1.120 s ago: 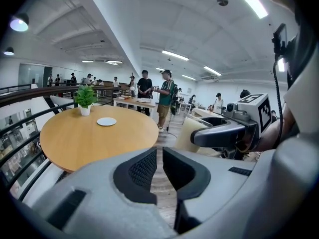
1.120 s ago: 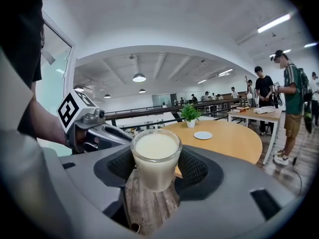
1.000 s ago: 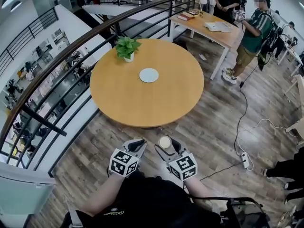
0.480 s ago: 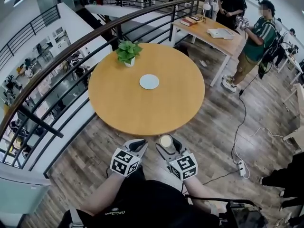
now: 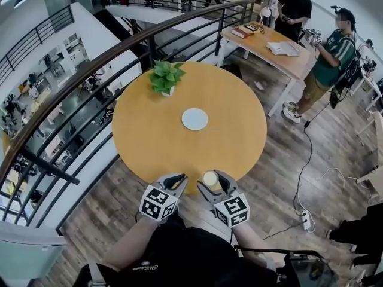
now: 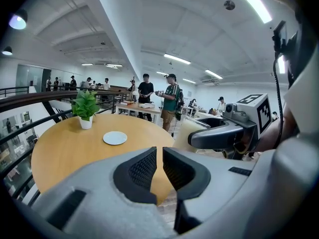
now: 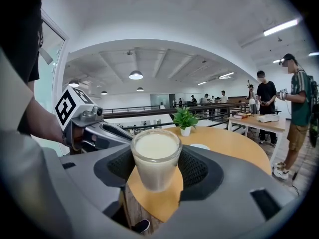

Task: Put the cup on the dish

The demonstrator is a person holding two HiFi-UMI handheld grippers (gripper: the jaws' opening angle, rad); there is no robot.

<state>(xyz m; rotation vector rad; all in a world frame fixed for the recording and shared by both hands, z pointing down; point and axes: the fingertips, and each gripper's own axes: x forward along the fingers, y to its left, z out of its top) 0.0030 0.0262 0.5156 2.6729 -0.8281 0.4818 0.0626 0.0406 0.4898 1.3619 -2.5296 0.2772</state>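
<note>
A round wooden table (image 5: 179,142) stands by the railing, with a potted plant (image 5: 166,76) near its far edge and a white dish (image 5: 194,119) lying bare near its middle. At the near rim, the left gripper (image 5: 176,179) has its jaws all but together, nothing between them. Beside it, the right gripper (image 5: 210,180) clamps a cup (image 7: 156,156) of milky liquid, upright and well apart from the dish.

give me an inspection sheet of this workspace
surface: round light-wood table
job's things: small white round dish near the table's middle, empty; glass cup of creamy white filling, held at the near edge
clutter: green plant in a white pot, far side
grippers: left gripper shut, empty; right gripper shut on the cup
cables: white power strip and cable on the floor, right
surroundings: black curved railing; people by a rectangular wooden table
</note>
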